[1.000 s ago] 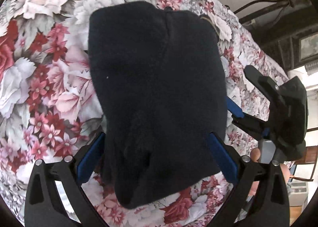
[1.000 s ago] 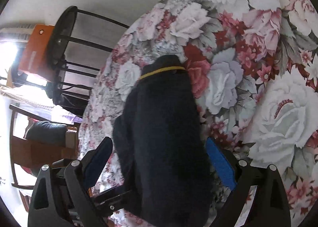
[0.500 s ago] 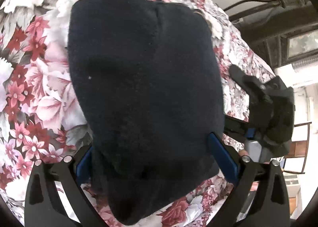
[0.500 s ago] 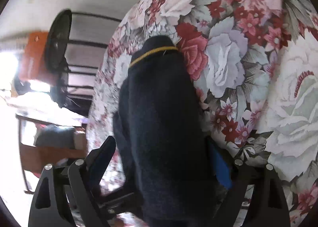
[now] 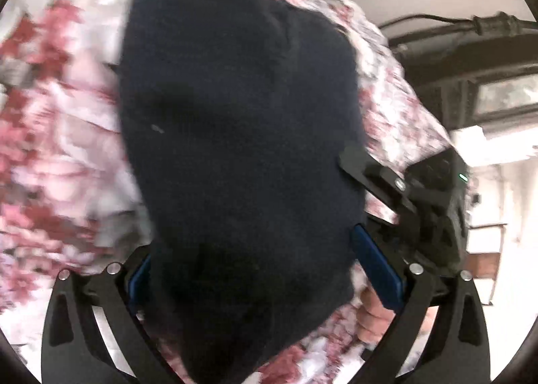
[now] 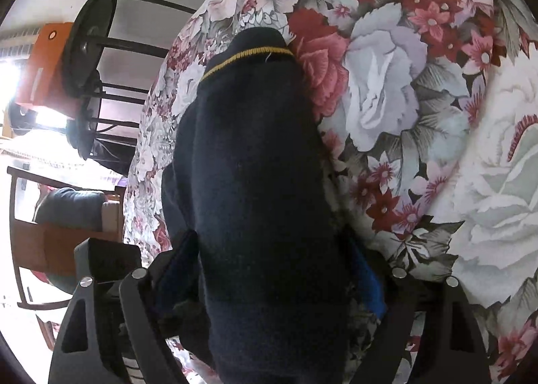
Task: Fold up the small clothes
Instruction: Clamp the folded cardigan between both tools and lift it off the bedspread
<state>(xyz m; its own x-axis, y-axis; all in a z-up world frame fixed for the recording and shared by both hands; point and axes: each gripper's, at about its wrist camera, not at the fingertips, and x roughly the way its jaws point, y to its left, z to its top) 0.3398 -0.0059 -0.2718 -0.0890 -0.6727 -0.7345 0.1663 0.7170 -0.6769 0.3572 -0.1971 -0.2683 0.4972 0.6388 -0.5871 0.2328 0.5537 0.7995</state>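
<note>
A dark navy knitted garment (image 5: 242,135) lies on a floral bedspread (image 5: 60,135). It fills the middle of the left wrist view and drapes over and between my left gripper's (image 5: 265,279) blue-padded fingers (image 5: 376,276), which stand wide apart. In the right wrist view the same garment (image 6: 255,189) has a thin yellow stripe (image 6: 245,56) near its far edge. It lies between my right gripper's (image 6: 269,286) fingers, which press against its sides. The right gripper's body (image 5: 433,202) also shows at the garment's right edge in the left wrist view.
The floral bedspread (image 6: 420,121) spreads to the right. Beyond its left edge stand a black metal rack (image 6: 90,64) with an orange box (image 6: 43,64) and a wooden chair (image 6: 60,236). Dark furniture (image 5: 470,58) stands past the bed's far right.
Both grippers have moved forward over the garment, which now fills more of each view. The right gripper's fingers have drawn in against the cloth. The left wrist view is blurred by motion.
</note>
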